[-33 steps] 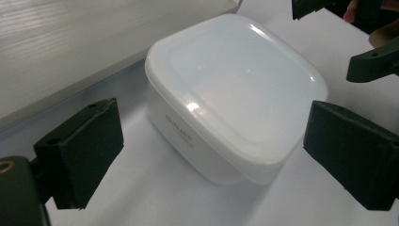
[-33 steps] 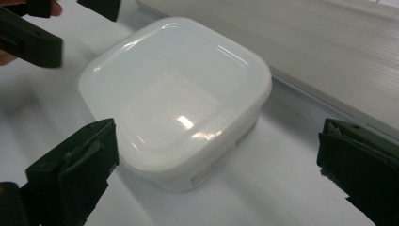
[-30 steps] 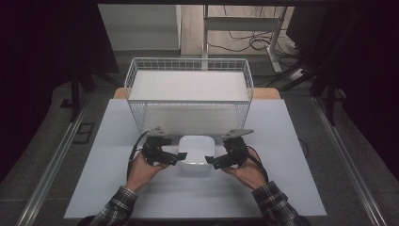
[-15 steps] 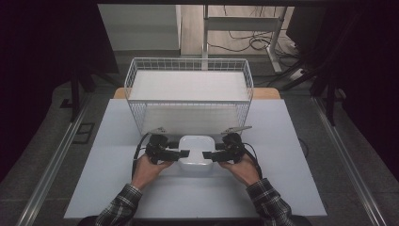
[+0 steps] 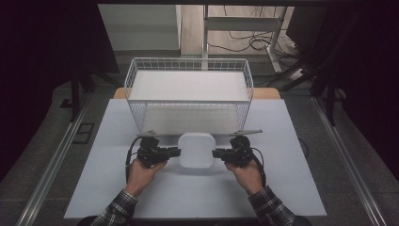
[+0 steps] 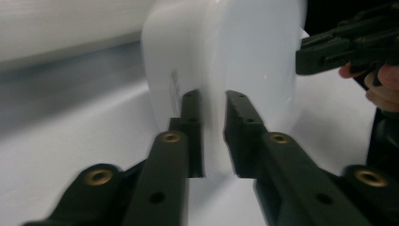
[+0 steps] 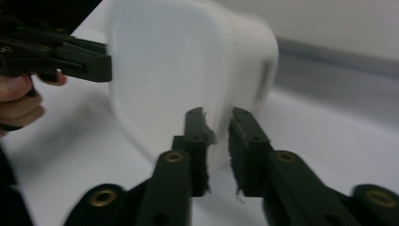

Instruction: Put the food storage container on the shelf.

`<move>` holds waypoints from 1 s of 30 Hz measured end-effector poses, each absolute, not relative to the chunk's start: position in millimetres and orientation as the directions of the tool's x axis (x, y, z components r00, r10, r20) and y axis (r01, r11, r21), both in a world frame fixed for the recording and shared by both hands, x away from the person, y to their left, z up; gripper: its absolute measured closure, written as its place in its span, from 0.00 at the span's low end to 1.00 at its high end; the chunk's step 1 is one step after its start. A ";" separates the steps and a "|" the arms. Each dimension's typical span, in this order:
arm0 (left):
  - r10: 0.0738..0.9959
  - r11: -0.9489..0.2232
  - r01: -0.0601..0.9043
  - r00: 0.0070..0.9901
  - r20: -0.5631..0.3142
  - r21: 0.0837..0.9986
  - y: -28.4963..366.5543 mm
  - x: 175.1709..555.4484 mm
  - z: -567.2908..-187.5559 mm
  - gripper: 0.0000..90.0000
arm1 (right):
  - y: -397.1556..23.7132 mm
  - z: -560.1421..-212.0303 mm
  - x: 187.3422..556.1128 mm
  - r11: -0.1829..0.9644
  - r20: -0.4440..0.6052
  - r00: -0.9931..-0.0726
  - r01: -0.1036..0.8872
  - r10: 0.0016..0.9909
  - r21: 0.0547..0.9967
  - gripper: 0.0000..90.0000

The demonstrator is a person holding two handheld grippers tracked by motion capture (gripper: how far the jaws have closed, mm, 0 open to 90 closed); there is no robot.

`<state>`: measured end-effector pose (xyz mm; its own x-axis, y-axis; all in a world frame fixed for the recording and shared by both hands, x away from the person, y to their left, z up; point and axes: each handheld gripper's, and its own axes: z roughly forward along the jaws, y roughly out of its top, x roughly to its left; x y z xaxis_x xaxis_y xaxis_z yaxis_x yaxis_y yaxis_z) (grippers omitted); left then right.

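A white, square plastic container (image 5: 196, 149) with rounded corners sits at the front middle of the white table (image 5: 282, 188). My left gripper (image 5: 176, 151) meets its left side and my right gripper (image 5: 215, 153) its right side, tips pointing at each other. In the left gripper view the container wall (image 6: 254, 61) runs between the black jaws (image 6: 214, 136), which have just been closing and now pinch it. The right gripper view has the container (image 7: 179, 70) likewise clamped at its rim by the jaws (image 7: 217, 146), which have also just been closing. Whether it rests on the table or hangs just above it I cannot tell.
A white wire basket (image 5: 188, 101) lined with a white sheet stands just behind the container, its front wall a short way from both grippers. Metal rails (image 5: 61, 155) run along the table's left and right sides. Cables lie on the floor (image 5: 254, 44) at the back.
Both grippers have swung from the container's front corners to its left and right sides, and their jaws have closed onto its wall. The container has stayed in place.
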<state>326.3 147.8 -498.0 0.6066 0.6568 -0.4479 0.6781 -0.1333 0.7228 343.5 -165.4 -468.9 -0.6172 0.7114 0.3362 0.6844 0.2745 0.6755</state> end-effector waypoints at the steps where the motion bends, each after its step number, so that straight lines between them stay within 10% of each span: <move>1: 0.655 -0.121 0.684 0.600 -0.460 0.719 148.1 326.4 -498.7 0.88 | -164.3 -469.7 342.9 0.275 0.319 -0.624 0.668 0.713 0.692 0.86; 30: 0.745 -0.083 0.648 0.545 -0.385 0.757 151.9 375.7 -482.0 0.87 | -146.7 -458.7 398.3 0.242 0.249 -0.644 0.574 0.723 0.782 0.86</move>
<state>375.7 151.9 -482.0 0.5451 0.7445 -0.3855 0.6483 -0.0828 0.7568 398.3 -146.7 -458.7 -0.6443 0.7230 0.2493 0.5744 0.2423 0.7819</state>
